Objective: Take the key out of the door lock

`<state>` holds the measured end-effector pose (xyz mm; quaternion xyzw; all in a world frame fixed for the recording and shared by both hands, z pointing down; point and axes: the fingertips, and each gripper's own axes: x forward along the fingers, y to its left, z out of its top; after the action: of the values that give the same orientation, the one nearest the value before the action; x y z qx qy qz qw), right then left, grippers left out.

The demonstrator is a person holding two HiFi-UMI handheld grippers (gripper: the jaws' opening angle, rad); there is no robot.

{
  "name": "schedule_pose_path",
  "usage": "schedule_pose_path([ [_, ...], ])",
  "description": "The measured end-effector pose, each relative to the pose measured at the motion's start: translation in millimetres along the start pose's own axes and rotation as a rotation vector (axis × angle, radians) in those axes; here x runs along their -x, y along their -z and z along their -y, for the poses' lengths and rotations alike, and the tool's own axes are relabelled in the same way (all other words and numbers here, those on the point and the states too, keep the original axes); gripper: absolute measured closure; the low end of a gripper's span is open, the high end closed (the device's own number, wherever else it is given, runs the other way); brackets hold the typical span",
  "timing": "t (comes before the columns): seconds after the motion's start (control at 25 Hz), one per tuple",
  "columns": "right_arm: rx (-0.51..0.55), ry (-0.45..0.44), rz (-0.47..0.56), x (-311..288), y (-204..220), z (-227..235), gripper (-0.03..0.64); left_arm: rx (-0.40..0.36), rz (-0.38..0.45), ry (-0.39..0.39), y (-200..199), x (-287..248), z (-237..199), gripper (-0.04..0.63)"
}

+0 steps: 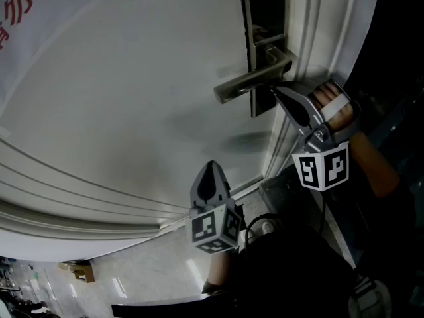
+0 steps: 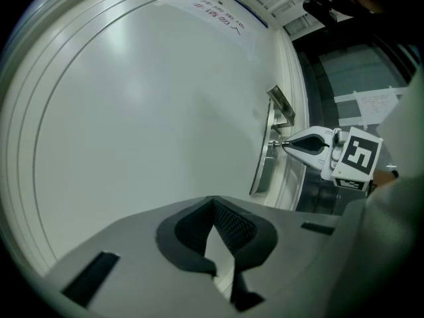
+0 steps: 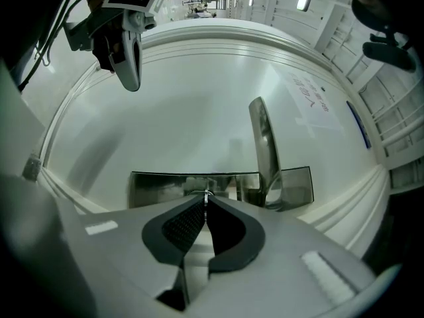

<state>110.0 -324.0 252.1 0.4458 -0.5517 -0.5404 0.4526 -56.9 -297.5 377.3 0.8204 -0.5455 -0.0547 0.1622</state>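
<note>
A dark metal lock plate (image 1: 264, 8) with a lever handle (image 1: 246, 82) sits on the white door (image 1: 132, 98). My right gripper (image 1: 277, 90) points into the plate just under the handle. Its jaws are shut on the thin metal key (image 3: 207, 195), whose tip reaches the lock plate (image 3: 165, 185). In the left gripper view the key (image 2: 277, 143) bridges the right gripper (image 2: 286, 144) and the plate (image 2: 265, 167). My left gripper (image 1: 211, 169) hangs lower and to the left, off the door, shut with nothing in it (image 2: 213, 203).
The white door frame (image 1: 311, 45) runs just right of the lock. A hand (image 1: 333, 106) holds the right gripper. Below the door lies a pale floor (image 1: 146, 270) with a small cardboard box (image 1: 83, 270). A printed notice (image 2: 222, 17) is stuck high on the door.
</note>
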Motion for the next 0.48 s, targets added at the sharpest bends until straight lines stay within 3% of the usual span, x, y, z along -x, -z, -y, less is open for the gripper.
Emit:
schedule_pose_path([
  [0.48,0.017,0.010,0.003,0.0,0.7,-0.8,0.606,0.009,0.001,-0.010,1.1,0.1,-2.6,0.595],
])
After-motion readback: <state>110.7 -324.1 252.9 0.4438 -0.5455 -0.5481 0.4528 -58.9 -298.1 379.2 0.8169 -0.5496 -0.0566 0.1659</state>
